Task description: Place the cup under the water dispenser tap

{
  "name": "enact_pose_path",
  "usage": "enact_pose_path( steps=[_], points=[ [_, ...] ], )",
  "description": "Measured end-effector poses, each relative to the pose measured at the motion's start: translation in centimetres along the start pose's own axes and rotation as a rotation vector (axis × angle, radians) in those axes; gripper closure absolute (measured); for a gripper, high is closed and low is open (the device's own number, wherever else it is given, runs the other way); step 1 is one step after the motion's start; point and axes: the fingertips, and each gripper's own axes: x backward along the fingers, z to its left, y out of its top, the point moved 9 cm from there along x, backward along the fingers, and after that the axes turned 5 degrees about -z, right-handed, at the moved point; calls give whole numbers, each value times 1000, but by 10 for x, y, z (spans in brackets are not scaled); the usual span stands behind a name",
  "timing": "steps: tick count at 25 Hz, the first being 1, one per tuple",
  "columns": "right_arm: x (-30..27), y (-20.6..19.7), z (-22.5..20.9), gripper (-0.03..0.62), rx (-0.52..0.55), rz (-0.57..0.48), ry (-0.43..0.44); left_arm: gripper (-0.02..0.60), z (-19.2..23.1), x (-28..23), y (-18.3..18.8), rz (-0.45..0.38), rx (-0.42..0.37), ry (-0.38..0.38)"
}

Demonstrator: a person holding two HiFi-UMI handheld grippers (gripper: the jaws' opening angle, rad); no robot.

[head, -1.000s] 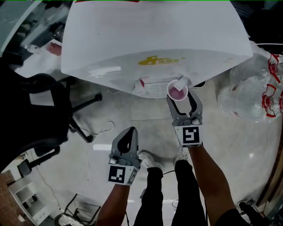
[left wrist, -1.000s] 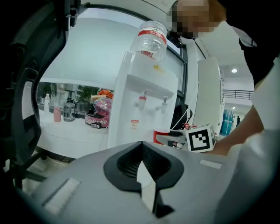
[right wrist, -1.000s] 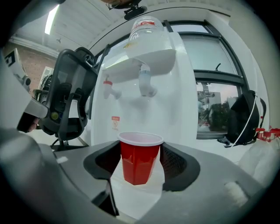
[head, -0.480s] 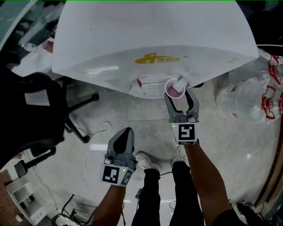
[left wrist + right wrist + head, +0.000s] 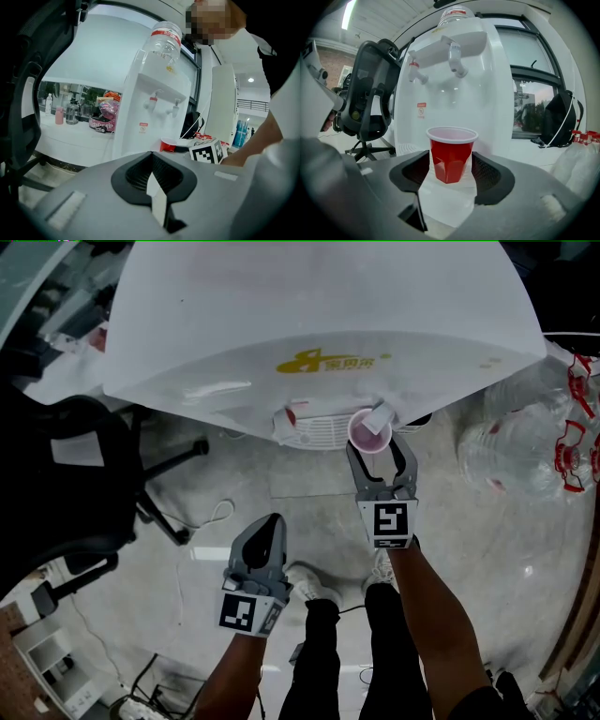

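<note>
A red plastic cup [image 5: 451,153] with a white inside stands upright between my right gripper's [image 5: 451,168] jaws, which are shut on it. In the head view the cup [image 5: 369,430] sits at the front of the white water dispenser [image 5: 319,315], just below its right tap [image 5: 381,415]; the red-handled tap [image 5: 286,416] is to the left. In the right gripper view both taps [image 5: 455,58] hang above and behind the cup. My left gripper [image 5: 263,542] is shut on nothing, held low over the floor. It sees the cup [image 5: 168,144] from the side.
A black office chair [image 5: 84,474] stands left of the dispenser. Large clear water bottles [image 5: 525,442] lie at the right. The person's legs and shoes [image 5: 314,585] are below the grippers. A black backpack [image 5: 560,122] leans by the window at the right.
My right gripper has edged the cup slightly left and closer in beneath the right tap. The left gripper has hardly shifted.
</note>
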Motion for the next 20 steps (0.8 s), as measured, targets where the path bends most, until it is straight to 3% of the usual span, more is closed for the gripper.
enact_pose_path(
  steps=[3,7,12,15,20],
  points=[
    [-2,-3,1,330,-3,21,7,566,0,0,0,3,-3,-1],
    [5,-3,2,283,-26,36,12,566,-2,0,3,8,-10,-10],
    [38,14,-1,284,-60,44,13,566,-11,-6,22,36,-40,-25],
    [65,41,4,298,-53,6,33,566,-19,-6,39,108,-51,-31],
    [107,103,16,340,10,-71,55,566,-37,-6,79,84,-60,-51]
  ],
)
